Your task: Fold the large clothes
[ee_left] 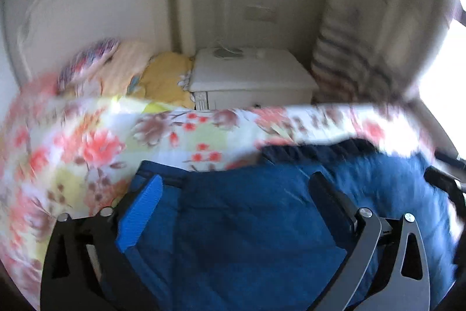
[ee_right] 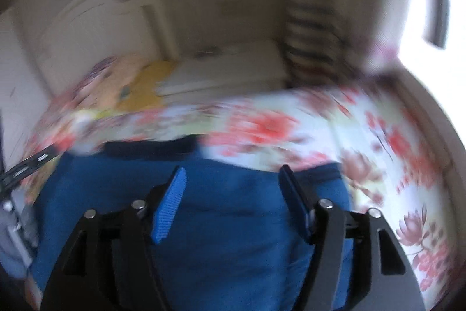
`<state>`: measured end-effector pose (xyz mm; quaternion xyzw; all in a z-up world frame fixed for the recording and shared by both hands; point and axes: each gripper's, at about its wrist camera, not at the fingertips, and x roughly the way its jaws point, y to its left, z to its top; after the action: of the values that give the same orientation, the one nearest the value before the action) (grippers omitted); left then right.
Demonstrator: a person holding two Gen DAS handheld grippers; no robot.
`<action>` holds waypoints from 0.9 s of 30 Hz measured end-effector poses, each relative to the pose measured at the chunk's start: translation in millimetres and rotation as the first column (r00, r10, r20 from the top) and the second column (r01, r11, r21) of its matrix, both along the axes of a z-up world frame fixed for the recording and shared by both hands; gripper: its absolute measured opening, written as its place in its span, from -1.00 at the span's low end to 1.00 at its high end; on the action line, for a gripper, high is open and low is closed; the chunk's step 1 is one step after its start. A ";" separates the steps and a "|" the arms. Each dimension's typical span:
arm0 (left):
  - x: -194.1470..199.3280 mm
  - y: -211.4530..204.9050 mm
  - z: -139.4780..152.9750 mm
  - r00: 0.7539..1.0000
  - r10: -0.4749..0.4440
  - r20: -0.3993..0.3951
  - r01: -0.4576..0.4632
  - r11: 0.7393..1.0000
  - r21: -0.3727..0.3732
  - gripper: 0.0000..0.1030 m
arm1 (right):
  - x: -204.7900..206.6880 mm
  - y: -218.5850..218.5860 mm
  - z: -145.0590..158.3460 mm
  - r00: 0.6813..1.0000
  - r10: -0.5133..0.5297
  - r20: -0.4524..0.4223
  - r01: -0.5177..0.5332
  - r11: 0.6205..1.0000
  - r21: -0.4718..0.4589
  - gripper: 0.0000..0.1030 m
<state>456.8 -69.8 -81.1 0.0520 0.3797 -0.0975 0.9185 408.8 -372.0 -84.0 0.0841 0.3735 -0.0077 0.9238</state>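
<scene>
A dark blue garment lies spread on the flowered bedsheet. My left gripper hovers over its left part, jaws wide apart with nothing between the blue pads. In the right wrist view the same blue garment fills the lower middle. My right gripper is above it, open, with no cloth caught between its fingers. Both views are blurred by motion. The other gripper's black frame shows at the right edge of the left view and the left edge of the right view.
A white nightstand stands beyond the bed. Pillows and a yellow cloth lie at the head end, by a white headboard. A striped curtain hangs at the right beside a bright window.
</scene>
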 end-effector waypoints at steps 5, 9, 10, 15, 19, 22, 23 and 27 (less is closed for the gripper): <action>-8.2 -49.0 -52.8 0.992 -0.066 -0.111 0.088 0.975 0.206 0.91 | -12.5 108.3 -6.9 0.953 0.251 -0.169 -0.286 0.932 -0.224 0.63; -4.2 -16.5 -52.4 0.991 -0.029 -0.130 0.040 0.996 0.083 0.91 | -10.4 120.4 -45.2 0.947 0.244 -0.208 -0.287 0.934 -0.214 0.74; -7.1 -7.8 -49.2 0.994 -0.021 -0.110 0.030 0.996 0.083 0.91 | -11.1 115.2 -43.9 0.948 0.242 -0.207 -0.281 0.942 -0.186 0.73; -16.4 72.4 -47.4 0.991 0.114 -0.075 -0.113 0.993 0.013 0.91 | -34.1 60.2 -23.4 0.985 0.113 -0.128 -0.136 0.973 -0.188 0.73; -12.0 110.0 -57.0 0.978 0.151 -0.147 -0.174 0.972 -0.160 0.91 | -55.2 -23.6 -48.1 0.992 -0.048 -0.115 0.051 0.999 0.019 0.73; -6.8 99.1 -61.1 0.975 0.171 -0.141 -0.184 0.979 -0.089 0.91 | -60.2 -34.8 -59.5 0.995 -0.046 -0.084 0.055 0.992 0.112 0.73; -5.9 97.7 -61.5 0.975 0.176 -0.138 -0.188 0.979 -0.077 0.91 | -57.5 -28.4 -60.3 0.995 -0.047 -0.088 0.053 0.996 0.071 0.74; -8.4 104.5 -60.5 0.972 0.190 -0.137 -0.209 0.968 -0.140 0.91 | -58.2 -29.4 -62.5 0.997 -0.045 -0.063 0.051 0.994 0.098 0.74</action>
<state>448.3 34.7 -141.5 -0.0632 0.4299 -0.0363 0.8999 350.6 -401.4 -146.5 0.1387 0.3993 -0.0139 0.9061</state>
